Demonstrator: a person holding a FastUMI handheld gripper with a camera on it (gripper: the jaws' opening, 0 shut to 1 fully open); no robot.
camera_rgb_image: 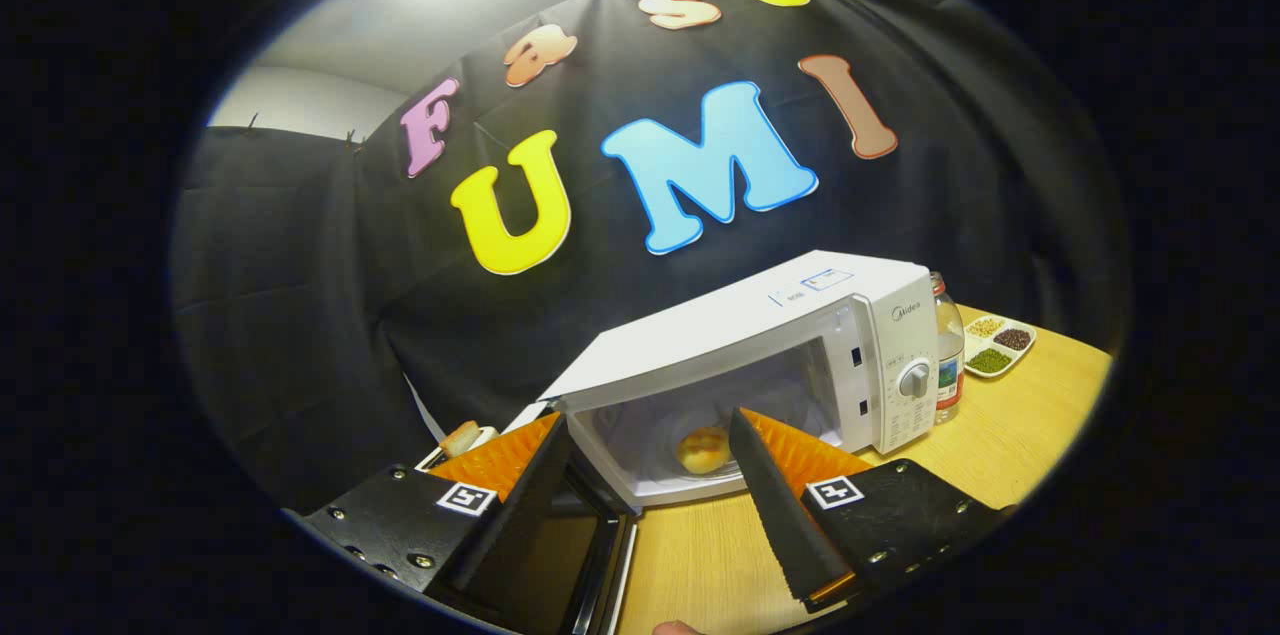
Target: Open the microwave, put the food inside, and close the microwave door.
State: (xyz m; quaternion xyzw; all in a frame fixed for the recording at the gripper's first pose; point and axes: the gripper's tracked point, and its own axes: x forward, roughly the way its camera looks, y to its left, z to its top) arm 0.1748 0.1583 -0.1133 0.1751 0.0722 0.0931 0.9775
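Note:
A white microwave point(770, 310) stands on the wooden table point(1010, 460), its cavity open toward me. A golden bun point(703, 450) rests on the turntable inside, beyond my fingers and seen in the gap between them. The dark-glass door point(550, 555) is swung out to the left, low beside my left finger. My gripper point(650, 417) is open with nothing held, its fingertips level with the cavity's front opening.
A plastic bottle point(947, 345) stands just right of the microwave's control panel, with a divided white dish of beans point(998, 346) behind it. Another bread-like piece point(461, 437) lies on a white holder left of the microwave, behind my left finger.

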